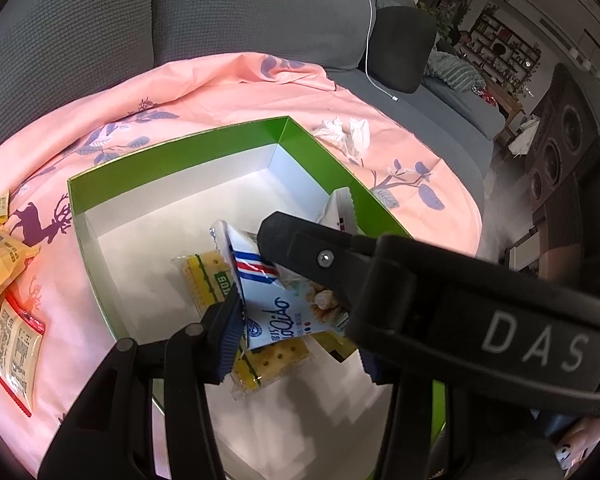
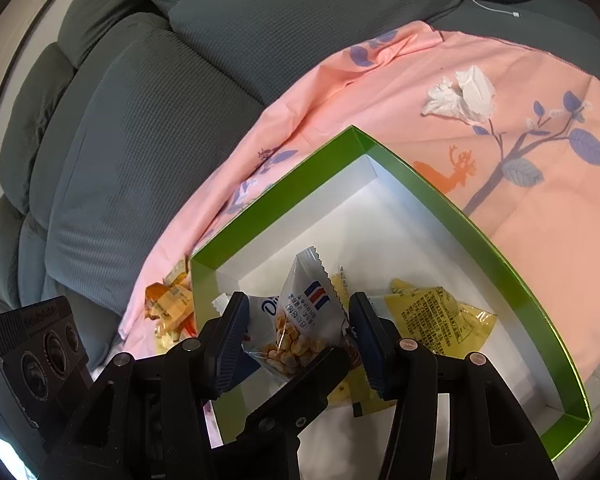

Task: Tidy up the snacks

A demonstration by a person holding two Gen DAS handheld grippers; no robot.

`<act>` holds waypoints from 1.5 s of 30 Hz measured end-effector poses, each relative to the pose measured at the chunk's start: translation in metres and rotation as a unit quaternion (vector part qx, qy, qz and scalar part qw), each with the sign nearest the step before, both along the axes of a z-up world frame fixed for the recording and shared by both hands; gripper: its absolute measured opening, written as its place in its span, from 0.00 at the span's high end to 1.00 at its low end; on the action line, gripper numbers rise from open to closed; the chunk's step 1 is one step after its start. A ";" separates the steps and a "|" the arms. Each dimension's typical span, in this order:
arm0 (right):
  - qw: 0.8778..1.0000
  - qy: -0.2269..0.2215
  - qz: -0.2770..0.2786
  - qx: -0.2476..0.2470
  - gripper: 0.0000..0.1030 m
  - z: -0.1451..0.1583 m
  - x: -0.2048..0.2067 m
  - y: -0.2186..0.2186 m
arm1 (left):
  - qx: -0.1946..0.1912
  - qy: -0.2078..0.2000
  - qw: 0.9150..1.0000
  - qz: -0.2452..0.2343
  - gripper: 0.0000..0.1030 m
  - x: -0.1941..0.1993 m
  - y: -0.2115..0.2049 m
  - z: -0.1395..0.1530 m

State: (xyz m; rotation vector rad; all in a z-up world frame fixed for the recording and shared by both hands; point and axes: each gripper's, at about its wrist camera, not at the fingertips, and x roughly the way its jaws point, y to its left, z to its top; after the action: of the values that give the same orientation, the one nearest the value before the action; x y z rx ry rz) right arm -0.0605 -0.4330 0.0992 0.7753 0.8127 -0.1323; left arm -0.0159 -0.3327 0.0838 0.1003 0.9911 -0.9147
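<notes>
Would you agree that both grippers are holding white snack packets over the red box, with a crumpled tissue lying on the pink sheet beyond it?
Not quite: the box is green with a white inside, as the right wrist view shows. The rest holds: the left gripper and right gripper each pinch a white snack packet, and the crumpled tissue lies on the pink sheet beyond.

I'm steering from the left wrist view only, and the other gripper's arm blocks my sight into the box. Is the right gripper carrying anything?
Observer: Yes. The right gripper holds a peanut packet, one pad pressed on each side, over the green box.
Operator: Good. Is anything lying on the box floor behind that arm?
Observer: A yellow packet lies there, printed side up. It is inside the box, just past the finger on the right of the right wrist view.
</notes>
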 end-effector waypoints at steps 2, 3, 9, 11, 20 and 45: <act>1.000 0.004 -0.001 0.002 0.46 -0.001 0.001 -0.001 | 0.003 0.005 1.000 0.000 0.52 0.002 -0.001 -0.002; 1.000 0.006 -0.001 0.003 0.46 -0.002 0.002 -0.002 | 0.005 0.008 1.000 0.000 0.52 0.003 -0.002 -0.003; 1.000 0.012 -0.007 0.011 0.46 -0.006 0.003 -0.005 | 0.017 0.024 1.000 0.003 0.52 0.008 -0.006 -0.007; 1.000 0.015 -0.010 0.010 0.46 -0.007 0.003 -0.005 | 0.019 0.027 0.999 0.003 0.52 0.008 -0.007 -0.008; 0.999 0.022 -0.021 0.012 0.46 -0.009 0.002 -0.009 | 0.026 0.027 0.999 0.014 0.49 0.005 -0.008 -0.008; 0.993 -0.101 0.027 -0.061 0.12 0.055 -0.002 0.053 | -0.046 -0.020 0.967 0.250 0.04 0.001 0.207 0.043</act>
State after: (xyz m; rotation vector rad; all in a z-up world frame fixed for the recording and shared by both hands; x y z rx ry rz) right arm -0.0627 -0.3799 0.1545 0.6392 0.6263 -0.0522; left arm -0.0151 -0.1262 0.1269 -0.2030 0.8790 -0.4894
